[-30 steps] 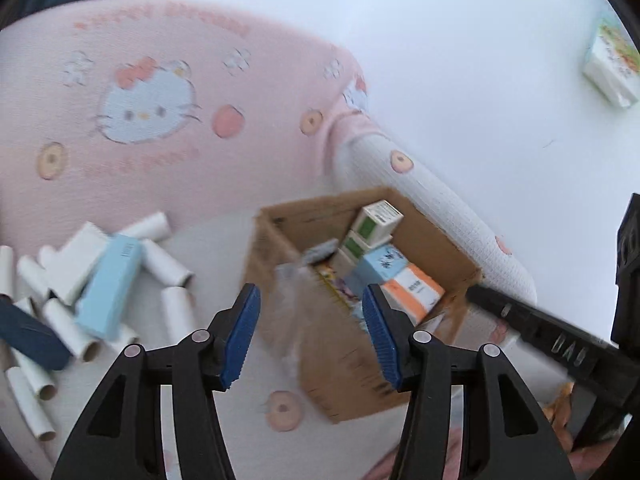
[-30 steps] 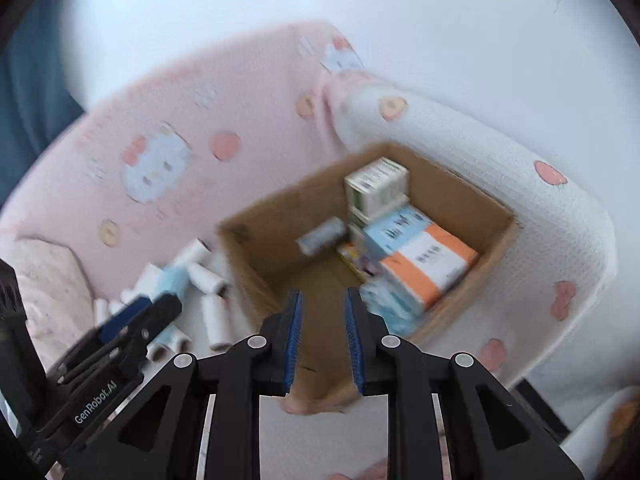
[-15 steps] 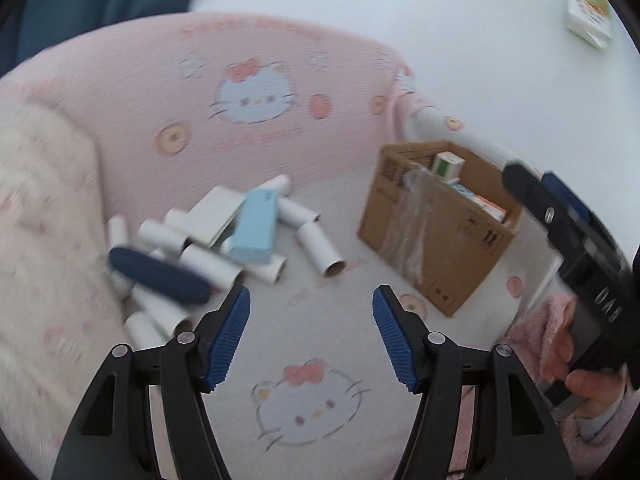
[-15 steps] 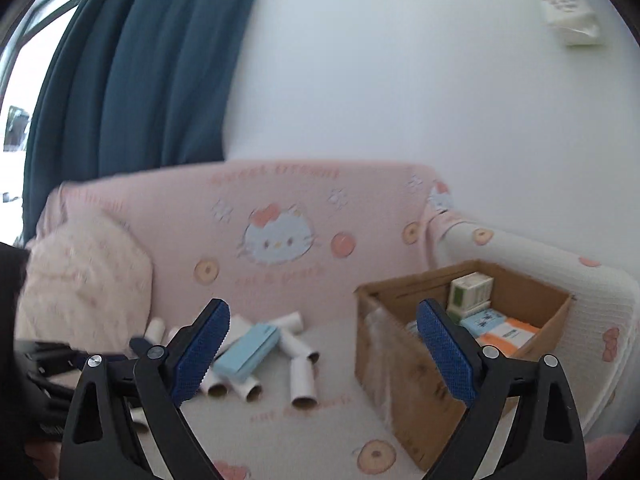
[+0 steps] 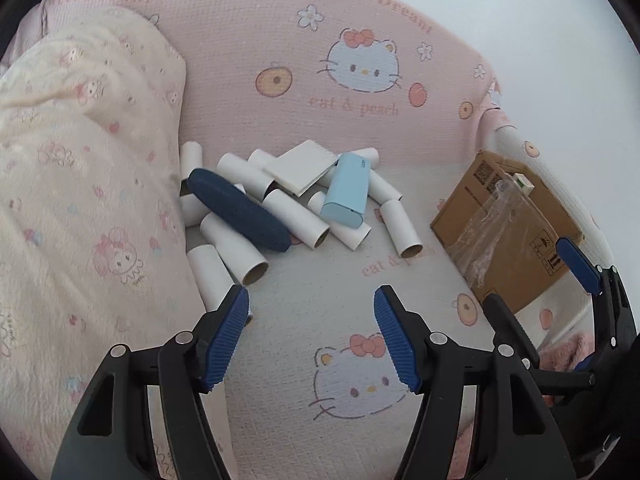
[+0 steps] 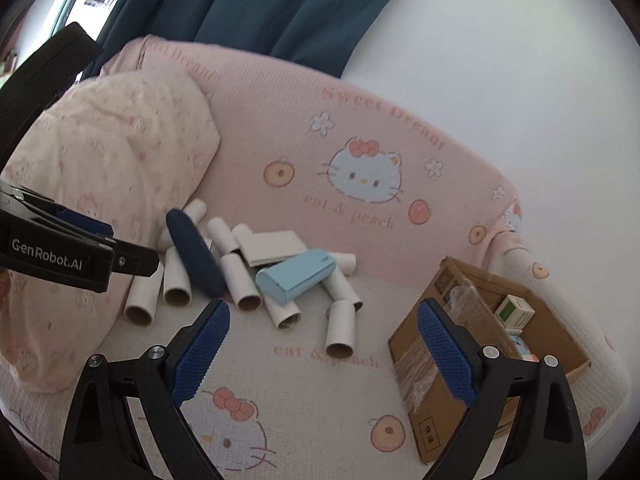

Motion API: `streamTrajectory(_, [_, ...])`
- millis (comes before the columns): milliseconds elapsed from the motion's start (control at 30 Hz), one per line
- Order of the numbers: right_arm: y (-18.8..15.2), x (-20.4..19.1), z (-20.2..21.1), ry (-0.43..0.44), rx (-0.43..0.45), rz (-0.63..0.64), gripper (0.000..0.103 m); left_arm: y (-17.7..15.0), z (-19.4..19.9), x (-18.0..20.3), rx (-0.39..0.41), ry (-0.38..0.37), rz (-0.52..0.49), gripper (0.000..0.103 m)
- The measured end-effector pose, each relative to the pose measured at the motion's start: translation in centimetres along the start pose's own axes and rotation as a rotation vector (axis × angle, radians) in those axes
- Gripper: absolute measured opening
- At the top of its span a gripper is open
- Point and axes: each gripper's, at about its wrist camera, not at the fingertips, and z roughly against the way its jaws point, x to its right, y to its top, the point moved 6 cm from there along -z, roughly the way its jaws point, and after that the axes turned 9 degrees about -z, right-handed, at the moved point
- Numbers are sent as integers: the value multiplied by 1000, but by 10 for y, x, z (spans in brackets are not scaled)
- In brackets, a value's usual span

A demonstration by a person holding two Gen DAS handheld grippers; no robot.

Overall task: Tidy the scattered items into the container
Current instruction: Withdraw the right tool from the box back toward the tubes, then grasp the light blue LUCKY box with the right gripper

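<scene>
A heap lies on the pink sofa seat: several white cardboard tubes [image 5: 296, 216] [image 6: 340, 328], a dark blue case [image 5: 240, 210] [image 6: 196, 254], a light blue box [image 5: 346, 188] [image 6: 298, 274] and a flat white box [image 5: 304, 166] [image 6: 274, 246]. To the right stands an open cardboard box [image 5: 508, 232] [image 6: 424, 364] with small packets [image 6: 514, 312] inside. My left gripper [image 5: 310, 296] is open above the seat, short of the heap, nothing between its fingers. My right gripper [image 6: 324, 308] is open wide and empty, between heap and box.
A cream pillow [image 5: 80, 160] borders the heap on the left. The sofa back [image 5: 320, 20] rises behind, and a white armrest [image 6: 560, 280] stands beyond the box. A blue curtain [image 6: 280, 0] hangs at the back. Loose clear tape [image 5: 492, 224] hangs on the box's front wall.
Both grippers have drawn back from over the cardboard box and swung left toward the heap. The right jaws went from nearly shut to wide open; the left jaws widened a little.
</scene>
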Motion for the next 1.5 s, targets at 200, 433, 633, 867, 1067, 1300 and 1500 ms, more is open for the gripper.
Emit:
streamTrajectory(200, [-14,-2,-29,-9,-114,4,94,-7,-23,-8,-38,-13,48,69])
streamTrajectory(433, [-26,-1,-60,16,-213,-15,94,-7,-46,-7,-59,6,40,69])
streamTrajectory(633, [-22,7,-79,128,-245,-101,94,9,-57,-6,-29,13,47,69])
streamTrajectory(867, [-8,15,-114,295,-298,-322,95,34,-84,-37,10,43,165,69])
streamTrajectory(1067, [-4,25,-170,339,-380,-558,94,41,-116,-71,-9,67,305,69])
streamTrajectory(1300, [-29,38,-237,372,-536,-852,94,45,-142,-92,-39,93,389,69])
streamTrajectory(1500, [-49,49,-266,393,-608,-996,83,48,-149,-96,-27,119,405,69])
